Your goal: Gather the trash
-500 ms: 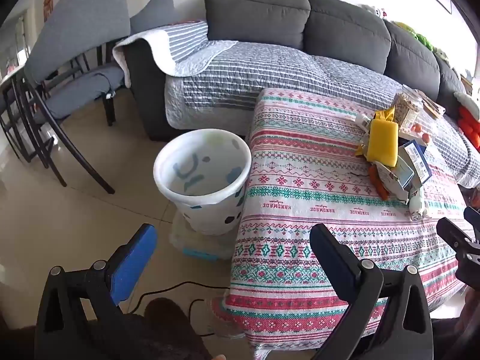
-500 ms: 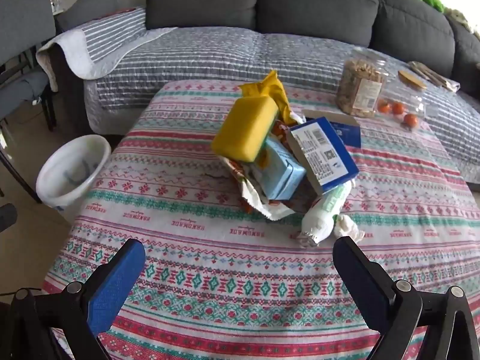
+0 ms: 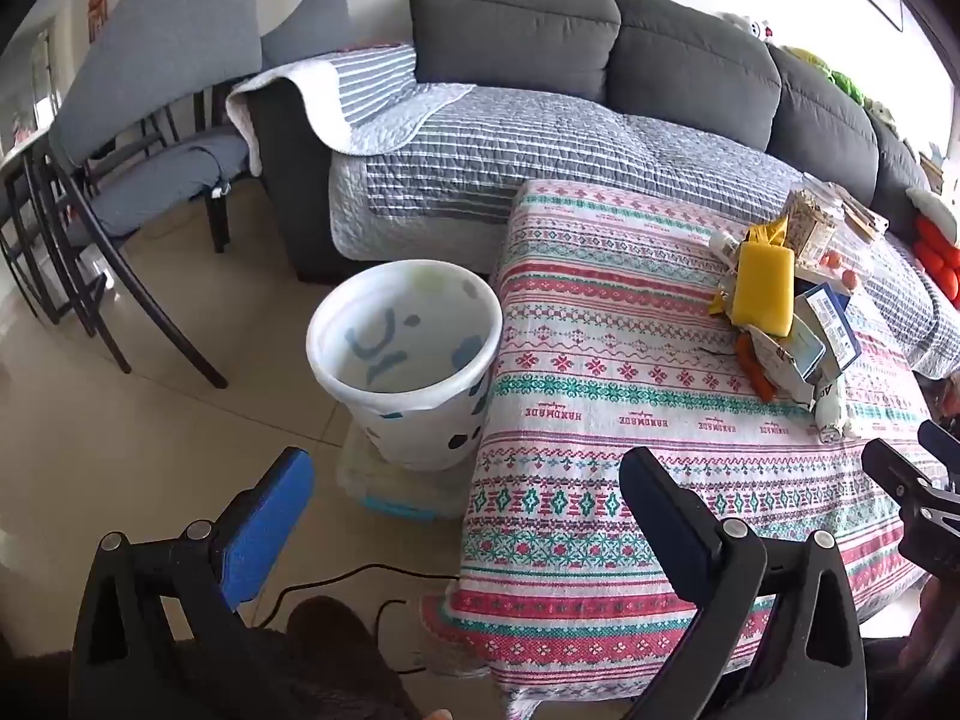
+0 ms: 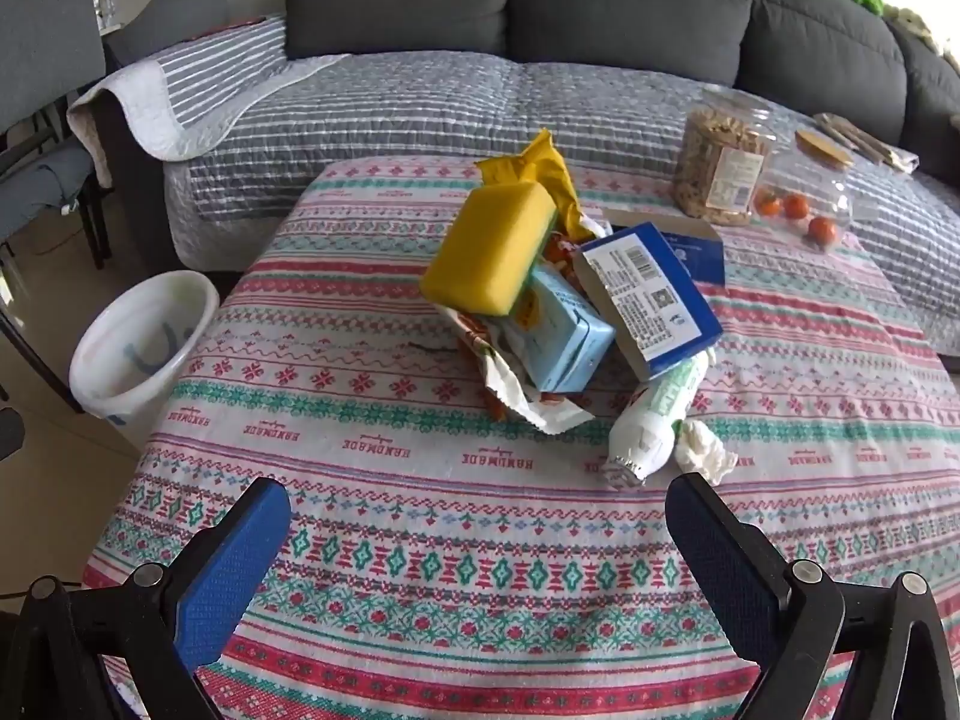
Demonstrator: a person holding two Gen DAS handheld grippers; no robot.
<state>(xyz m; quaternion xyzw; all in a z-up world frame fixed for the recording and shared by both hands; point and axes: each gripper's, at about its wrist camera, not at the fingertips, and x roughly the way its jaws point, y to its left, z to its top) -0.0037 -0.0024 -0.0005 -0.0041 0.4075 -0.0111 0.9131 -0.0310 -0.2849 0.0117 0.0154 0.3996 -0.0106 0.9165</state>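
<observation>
Approach step, nothing grasped: right gripper [image 4: 477, 546] and left gripper [image 3: 465, 498] both had jaws apart, trash pile [image 4: 564, 306] sat frame centre on tablecloth [image 4: 390, 480], bin [image 3: 405, 354] centre-left; next req. reach fwd to nearest item.

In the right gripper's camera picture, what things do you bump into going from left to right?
White bin → yellow sponge → blue box → snack jar → oranges.

A grey sofa [image 4: 600, 6] stands behind the jar of nuts [image 4: 720, 174] and chairs [image 3: 150, 138].
</observation>
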